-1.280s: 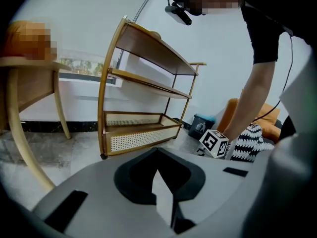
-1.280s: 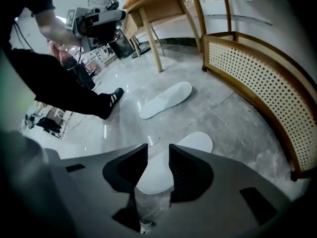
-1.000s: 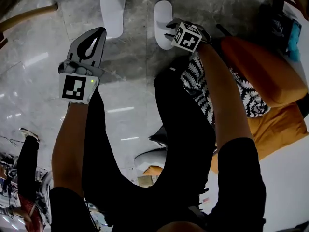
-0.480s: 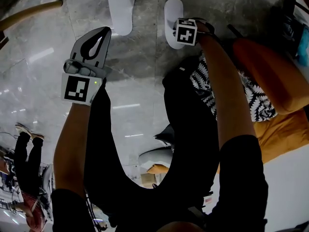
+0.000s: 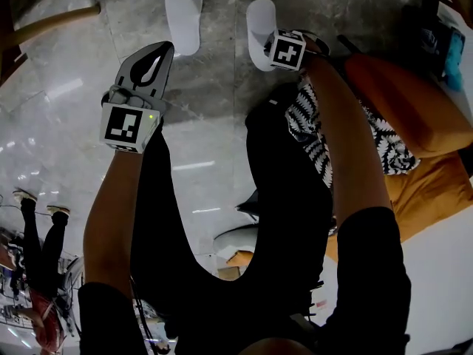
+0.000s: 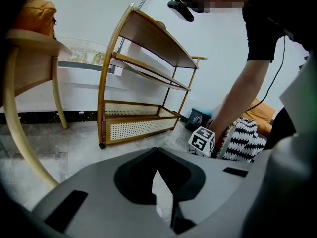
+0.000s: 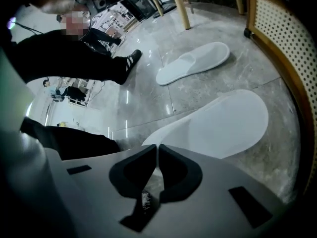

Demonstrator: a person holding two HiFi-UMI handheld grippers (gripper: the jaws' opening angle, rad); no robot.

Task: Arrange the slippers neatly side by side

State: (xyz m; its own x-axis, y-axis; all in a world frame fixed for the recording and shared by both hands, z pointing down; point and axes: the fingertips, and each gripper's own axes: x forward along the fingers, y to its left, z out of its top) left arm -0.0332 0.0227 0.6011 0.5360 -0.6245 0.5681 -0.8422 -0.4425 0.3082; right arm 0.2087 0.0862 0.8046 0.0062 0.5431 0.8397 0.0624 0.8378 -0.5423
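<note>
The grey marble floor carries every item. A wooden rack with cane panels stands on it just beyond the slippers. An orange cushion lies to your right, with a black-and-white patterned cloth against it.

2 white slippers lie on the floor between you and the rack.
- The left slipper lies flat and clear of both grippers. Its long axis runs away from you, and its toe end points toward the rack.
- The right slipper lies beside it, with a strip of bare floor between them. Its long axis is roughly parallel to the first, and its broad end points away from you.

You hold the left gripper on your side of the left slipper, apart from it. Its jaws are closed tip to tip and hold nothing.

You hold the right gripper at the near end of the right slipper. Its jaws are drawn in to a thin slit and appear to pinch the slipper's near edge.
</note>
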